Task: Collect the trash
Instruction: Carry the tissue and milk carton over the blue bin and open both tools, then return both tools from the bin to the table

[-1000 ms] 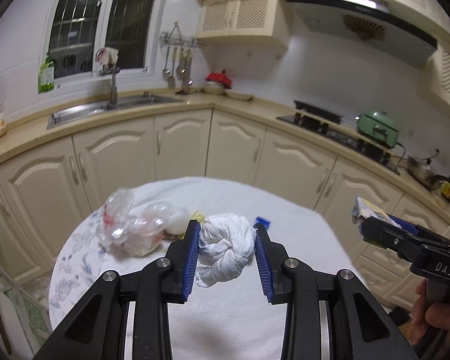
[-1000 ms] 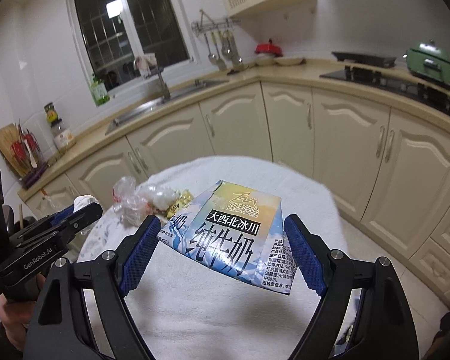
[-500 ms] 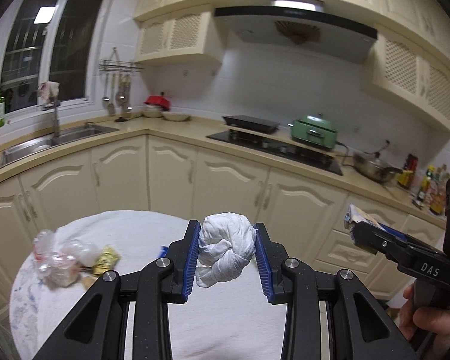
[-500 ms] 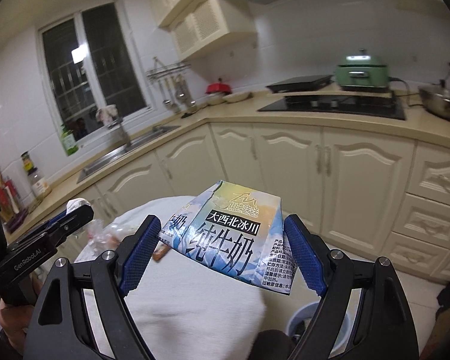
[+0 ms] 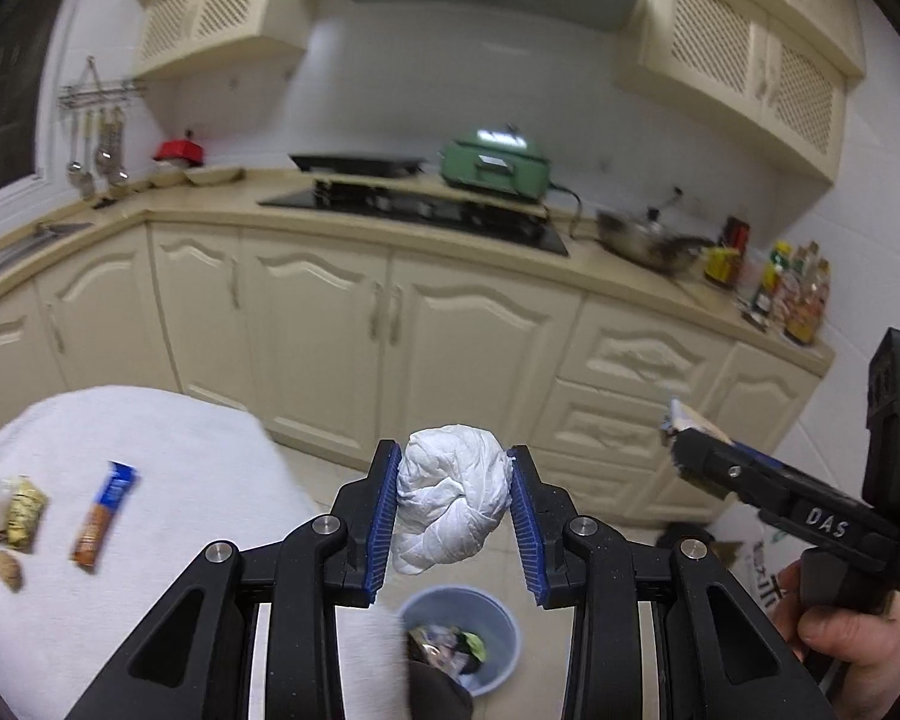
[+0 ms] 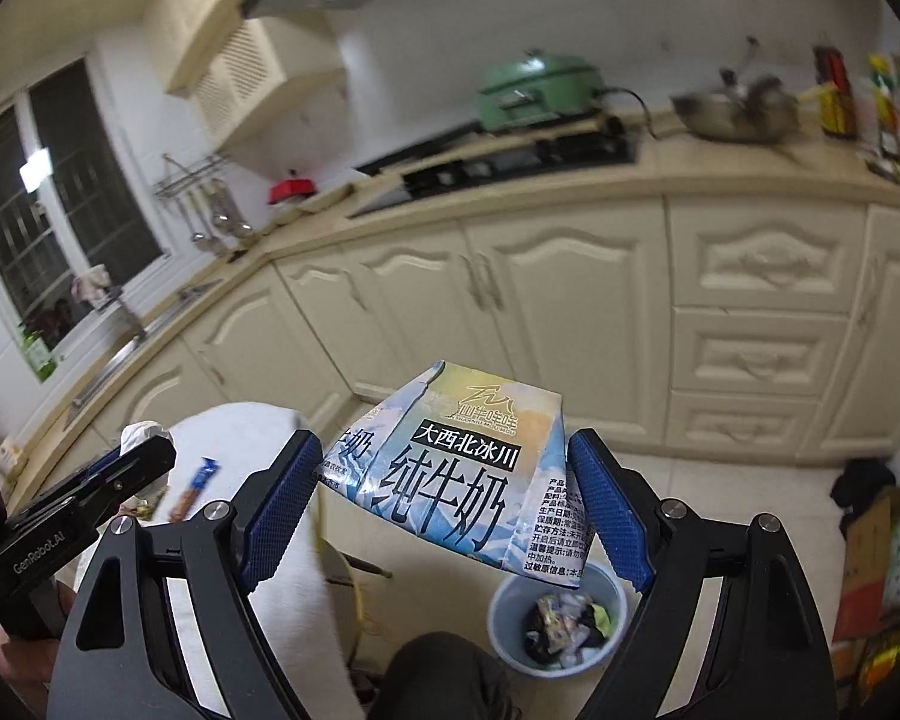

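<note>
Both claws loaded, trash bin below

The left claw (image 5: 453, 519) is clamped on a crumpled tissue wad (image 5: 450, 504); the right claw (image 6: 450, 510) is clamped on a flattened milk carton (image 6: 459, 477). The blue bin (image 6: 555, 618) sits at 6 o'clock: centre each load over its mouth before releasing, 1 at a time.

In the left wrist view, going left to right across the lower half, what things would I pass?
Yellow wrapper → orange and blue snack bar → crumpled white tissue in the left claw → right claw with its carton edge, held by a hand.
</note>
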